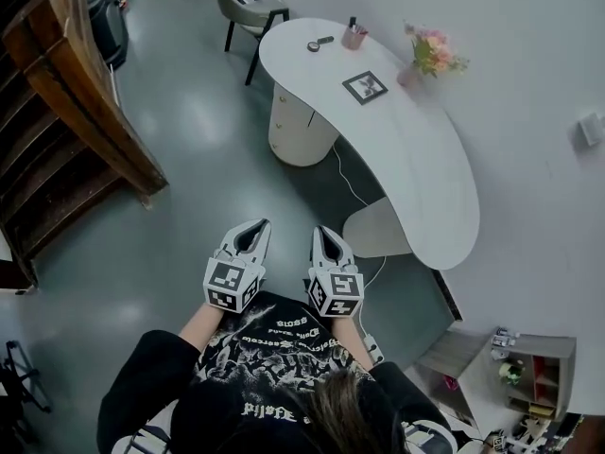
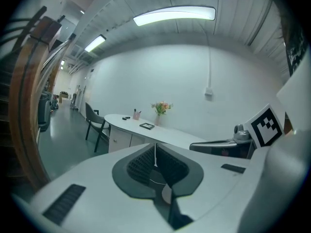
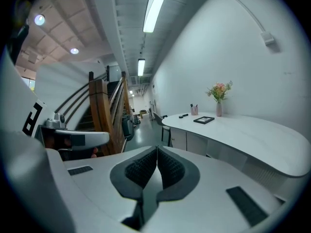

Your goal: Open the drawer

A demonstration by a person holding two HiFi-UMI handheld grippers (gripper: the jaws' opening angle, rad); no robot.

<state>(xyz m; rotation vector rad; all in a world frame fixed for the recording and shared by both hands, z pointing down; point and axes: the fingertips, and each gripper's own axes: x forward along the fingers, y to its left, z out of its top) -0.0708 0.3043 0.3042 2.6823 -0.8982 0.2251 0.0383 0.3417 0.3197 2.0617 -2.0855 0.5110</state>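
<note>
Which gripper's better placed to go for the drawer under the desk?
Left, narrowly. The left gripper and right gripper are both shut, empty, far from the drawer unit; its fronts face the open floor on the left's side.

White left tongs [image 1: 253,229] and right tongs [image 1: 325,235]; black white-lettered shirt [image 1: 276,350]

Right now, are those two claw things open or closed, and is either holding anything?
Left gripper: fingers closed, holding nothing.
Right gripper: fingers closed, holding nothing.
</note>
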